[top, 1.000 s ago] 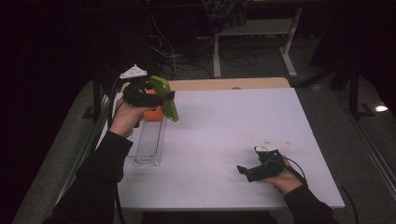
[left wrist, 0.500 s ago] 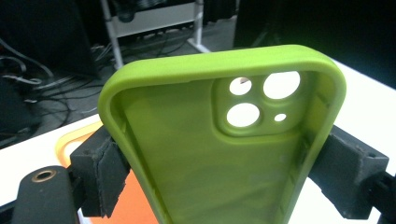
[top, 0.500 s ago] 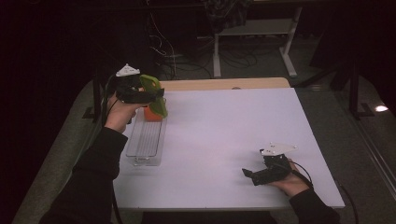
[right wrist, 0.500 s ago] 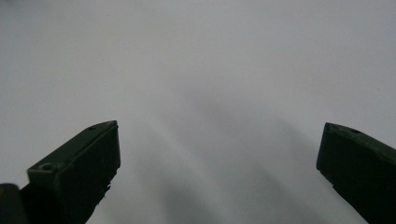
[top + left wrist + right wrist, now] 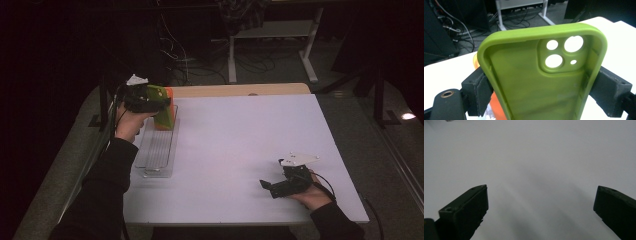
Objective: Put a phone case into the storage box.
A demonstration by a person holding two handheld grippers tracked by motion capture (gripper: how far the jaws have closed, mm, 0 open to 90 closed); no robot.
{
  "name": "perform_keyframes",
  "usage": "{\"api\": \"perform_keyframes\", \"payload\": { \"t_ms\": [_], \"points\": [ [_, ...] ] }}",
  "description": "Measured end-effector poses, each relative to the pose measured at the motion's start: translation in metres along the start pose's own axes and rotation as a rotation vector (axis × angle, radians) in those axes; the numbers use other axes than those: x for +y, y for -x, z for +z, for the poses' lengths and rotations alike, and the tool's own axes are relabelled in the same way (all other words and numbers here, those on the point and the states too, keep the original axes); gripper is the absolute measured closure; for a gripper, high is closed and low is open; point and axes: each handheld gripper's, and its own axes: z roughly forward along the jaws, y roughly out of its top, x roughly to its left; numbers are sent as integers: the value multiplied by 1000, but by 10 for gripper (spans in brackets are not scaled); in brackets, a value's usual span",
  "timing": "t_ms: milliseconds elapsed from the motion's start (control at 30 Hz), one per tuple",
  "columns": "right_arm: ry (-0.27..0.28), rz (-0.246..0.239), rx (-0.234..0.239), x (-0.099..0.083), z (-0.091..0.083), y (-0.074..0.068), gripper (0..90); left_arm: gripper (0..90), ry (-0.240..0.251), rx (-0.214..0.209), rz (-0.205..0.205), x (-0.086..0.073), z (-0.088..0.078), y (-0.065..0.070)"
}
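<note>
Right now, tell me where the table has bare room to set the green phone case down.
The white table is bare between the clear rack and the right gripper, and back to the far edge. It is crowded at the rack's far end, where the left gripper holds the green phone case beside an orange thing.

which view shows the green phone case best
The left gripper view: the green phone case is close up, its inside and camera cutouts plain, black pads pressing both edges. The high view shows it small, upright over the clear tray. The right gripper view faces bare table.
</note>
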Motion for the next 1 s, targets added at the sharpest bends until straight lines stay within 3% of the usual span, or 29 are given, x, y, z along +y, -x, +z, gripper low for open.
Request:
{"api": "perform_keyframes", "payload": {
  "t_ms": [200, 533, 1000],
  "points": [
    [0, 7, 3, 1, 0, -1, 0, 140, -32, 25, -22, -13, 13, -6],
    [1, 4, 5, 1, 0, -1, 0, 133, -90, 55, -22, -28, 32, -12],
    [7, -2, 10, 1, -1, -1, 0, 53, -55, 45, -62, -31, 37, -16]
  ]
}}
